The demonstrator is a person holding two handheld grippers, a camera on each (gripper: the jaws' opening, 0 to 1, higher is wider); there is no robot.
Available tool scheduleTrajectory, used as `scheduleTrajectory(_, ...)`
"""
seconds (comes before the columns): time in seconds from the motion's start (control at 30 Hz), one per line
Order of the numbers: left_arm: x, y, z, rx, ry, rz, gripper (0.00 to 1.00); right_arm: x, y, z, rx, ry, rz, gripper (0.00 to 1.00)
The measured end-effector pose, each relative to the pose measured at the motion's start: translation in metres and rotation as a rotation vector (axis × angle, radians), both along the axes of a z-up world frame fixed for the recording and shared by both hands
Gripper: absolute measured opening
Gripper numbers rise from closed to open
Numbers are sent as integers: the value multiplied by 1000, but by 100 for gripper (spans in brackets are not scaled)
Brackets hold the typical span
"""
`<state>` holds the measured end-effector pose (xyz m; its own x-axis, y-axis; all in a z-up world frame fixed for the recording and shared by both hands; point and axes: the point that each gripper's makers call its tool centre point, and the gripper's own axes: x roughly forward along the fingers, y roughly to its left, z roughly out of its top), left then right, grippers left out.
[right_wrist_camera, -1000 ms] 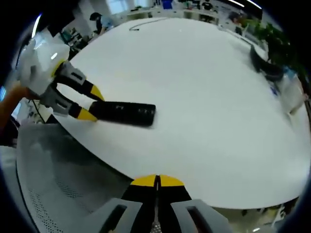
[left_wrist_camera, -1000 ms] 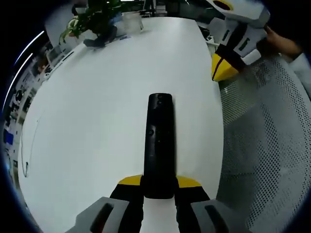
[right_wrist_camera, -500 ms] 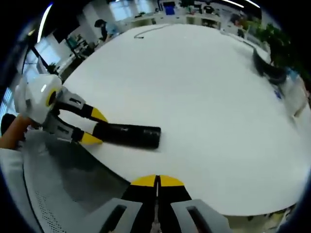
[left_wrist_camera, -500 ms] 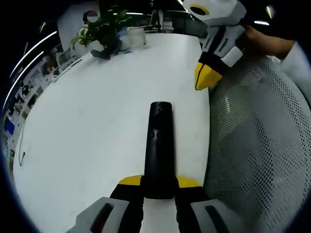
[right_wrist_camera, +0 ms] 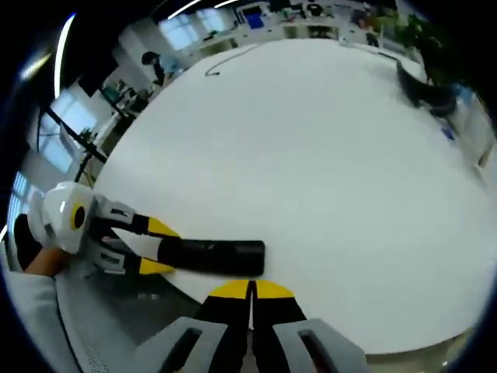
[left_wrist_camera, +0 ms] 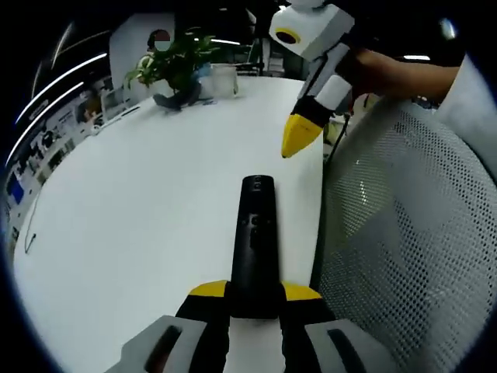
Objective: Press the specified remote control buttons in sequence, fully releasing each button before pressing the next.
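At six o'clock in the left gripper view, my left gripper (left_wrist_camera: 254, 299) jaws clamp the remote control (left_wrist_camera: 255, 241) over the table (left_wrist_camera: 140, 202); my right gripper (left_wrist_camera: 299, 137), jaws together, hovers at one o'clock; I'd lower it squarely onto one button, then lift fully

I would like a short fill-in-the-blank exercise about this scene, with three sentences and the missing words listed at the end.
1. The left claw is shut on the black ____.
2. The right claw has its jaws ____, holding nothing.
3. Both claws have tips coloured ____, and the remote control lies over the white table.

Missing words: remote control; closed; yellow
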<state>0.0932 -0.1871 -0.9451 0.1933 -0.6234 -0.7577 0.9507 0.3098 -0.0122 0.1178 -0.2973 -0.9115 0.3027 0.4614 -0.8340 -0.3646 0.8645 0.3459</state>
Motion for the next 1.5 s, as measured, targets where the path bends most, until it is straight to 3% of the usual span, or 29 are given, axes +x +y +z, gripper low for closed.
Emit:
scheduleTrajectory(0.1,0,-1,0,7,-13,-30,23,-4,4,-10,35,65,-24,0)
scheduleTrajectory(0.17,-3,-2,0,-10,8,-41,23,-4,5,-17,30,85,-19,0)
scheduleTrajectory(0.37,-6,-4,0,-16,7,-66,23,-6,4,-27,-87,62,58,0)
scheduleTrajectory(0.53,-9,-6,1,-15,1,-91,23,-4,12,-19,-54,25,86,0)
scheduleTrajectory(0.63,-8,-6,1,-23,9,-83,23,-9,10,-27,-71,62,81,0)
scheduleTrajectory(0.8,-9,-7,0,-34,-9,-87,24,-9,11,-25,-44,64,73,0)
scheduleTrajectory(1.03,-8,-7,0,-42,-4,-81,24,-9,11,-26,-70,27,120,0)
scheduleTrajectory(1.3,-7,-8,1,-47,-9,-83,24,-8,10,-25,-52,53,80,0)
scheduleTrajectory(1.5,-8,-8,1,-47,-13,-87,24,-10,12,-24,-63,47,102,0)
